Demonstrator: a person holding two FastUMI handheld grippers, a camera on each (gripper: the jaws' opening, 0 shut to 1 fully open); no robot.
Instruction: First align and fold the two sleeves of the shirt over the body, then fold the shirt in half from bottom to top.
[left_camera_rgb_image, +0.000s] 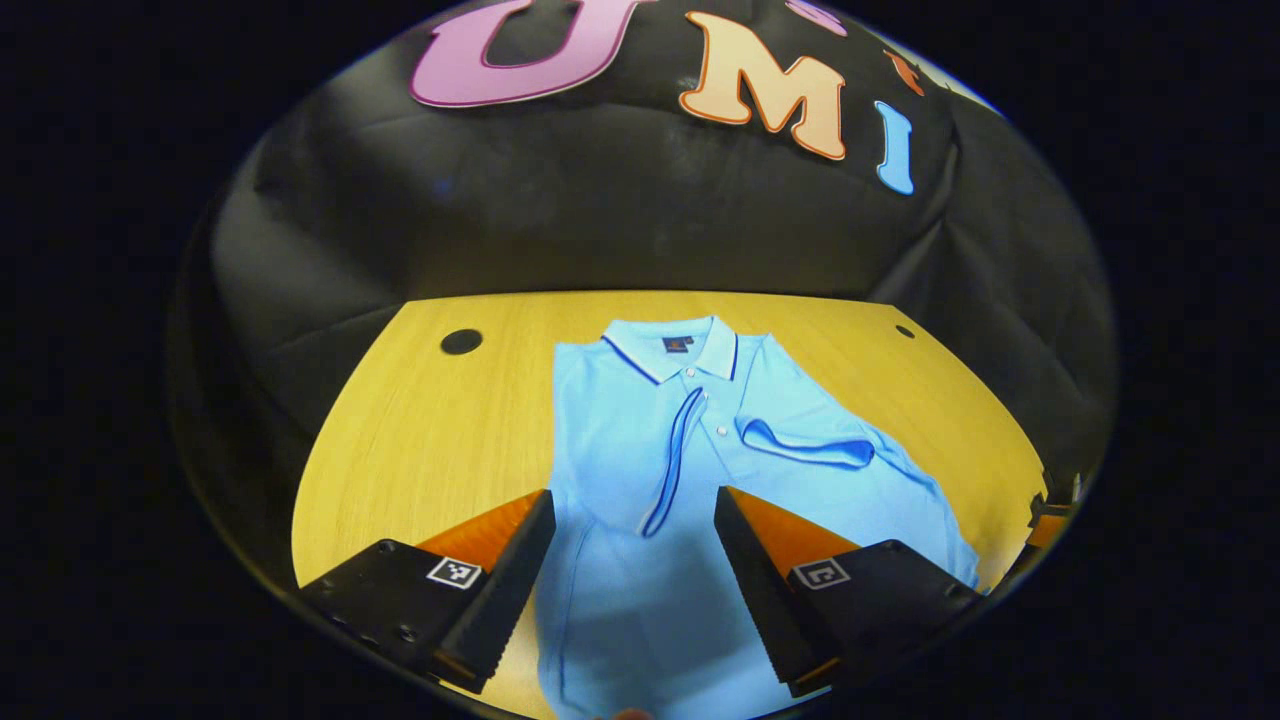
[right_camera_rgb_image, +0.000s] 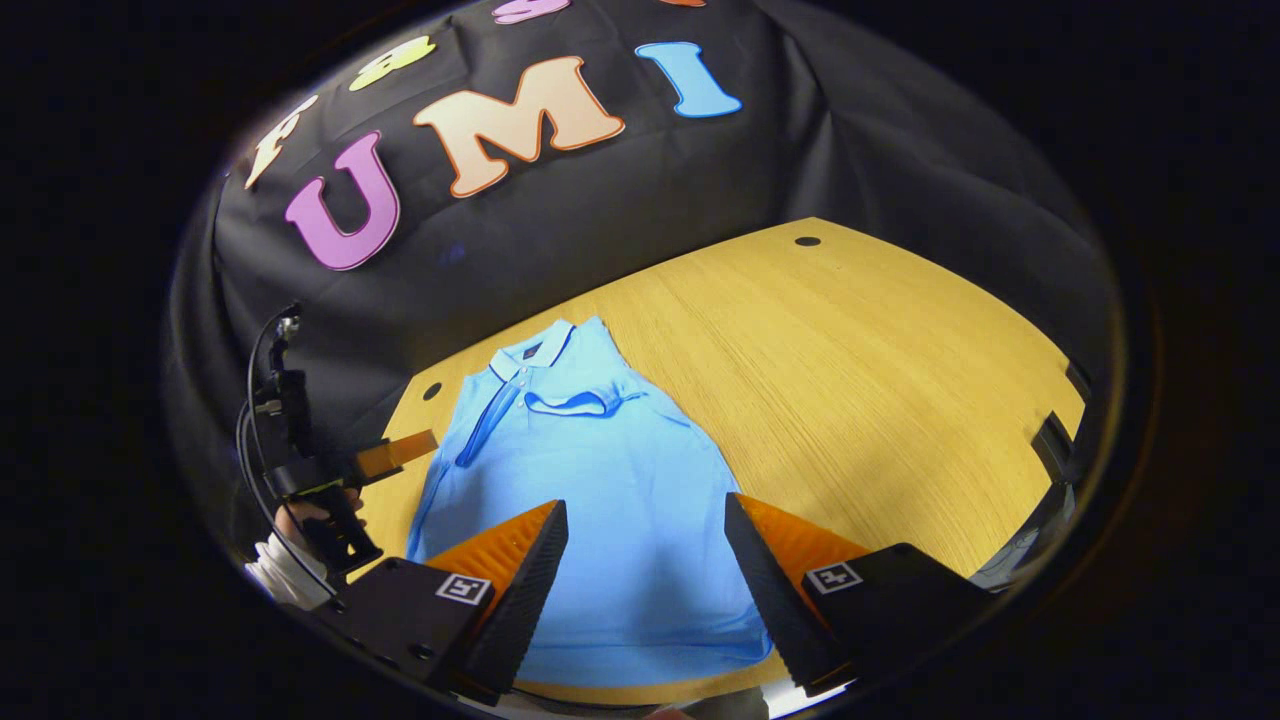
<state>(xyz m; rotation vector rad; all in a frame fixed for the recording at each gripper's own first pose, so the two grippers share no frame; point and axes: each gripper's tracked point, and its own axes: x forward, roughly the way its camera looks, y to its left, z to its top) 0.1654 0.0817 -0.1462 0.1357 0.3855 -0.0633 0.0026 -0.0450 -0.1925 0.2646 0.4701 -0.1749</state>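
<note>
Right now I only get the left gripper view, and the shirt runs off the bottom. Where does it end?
Observer: In the right gripper view the shirt's hem lies flat on the table, just short of its near edge.
Visitor: Is anyone holding this gripper?
Observer: Yes, a hand holds the left gripper beside the shirt.
Visitor: And the right gripper?
Observer: Open, above the hem.
</note>
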